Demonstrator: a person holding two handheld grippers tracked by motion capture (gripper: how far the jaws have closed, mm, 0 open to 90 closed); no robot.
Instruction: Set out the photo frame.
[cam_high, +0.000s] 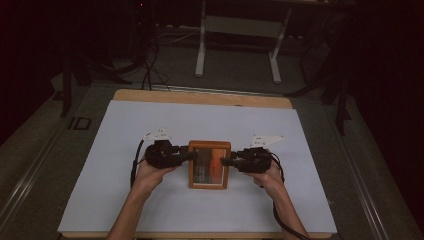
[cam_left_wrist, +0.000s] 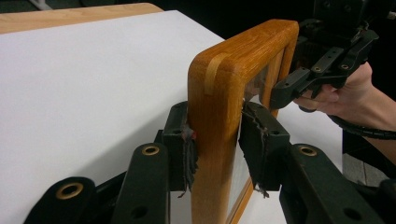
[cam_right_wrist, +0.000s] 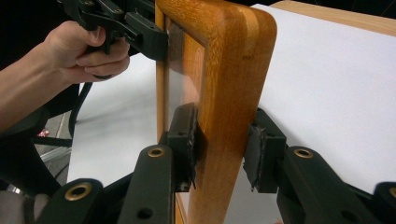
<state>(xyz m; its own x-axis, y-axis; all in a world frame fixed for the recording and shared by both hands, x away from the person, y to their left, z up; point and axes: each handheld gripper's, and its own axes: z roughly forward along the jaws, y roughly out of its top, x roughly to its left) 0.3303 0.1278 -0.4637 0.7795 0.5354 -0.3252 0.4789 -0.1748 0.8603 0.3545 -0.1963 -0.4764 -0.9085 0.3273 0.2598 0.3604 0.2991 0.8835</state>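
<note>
Black pads (cam_left_wrist: 184, 140) at the bottom of the left gripper view are seen clamped on one side rail of the wooden frame (cam_left_wrist: 219, 93), one pad on each face. The left gripper (cam_left_wrist: 217, 140) is gripping it firmly. In the right gripper view, the right gripper (cam_right_wrist: 224, 144) straddles the opposite rail. Its left-hand pad is seated on the glazed face and its right-hand pad sits at the wood, but whether it presses cannot be told.

In the high view the frame is found at centre, held between both tongs over the white sheet (cam_high: 200, 120), picture side toward the camera.

Step judged in hand: the frame is carried or turned by two grips.
- Both wrists should be moved together, so that no twist is put through the corners.
- Pressure should be kept on wood rather than glass, and the right-hand grip confirmed before any lift.
- A slip at one rail would likely let the frame swing on the other.

Count, largest first:
- table (cam_high: 200, 97), wooden edge at upper centre: one
- white sheet: one
- wooden frame: one
- hands, left hand (cam_high: 150, 172) and right hand (cam_high: 267, 175): two
- grippers: two
- pads: four
</note>
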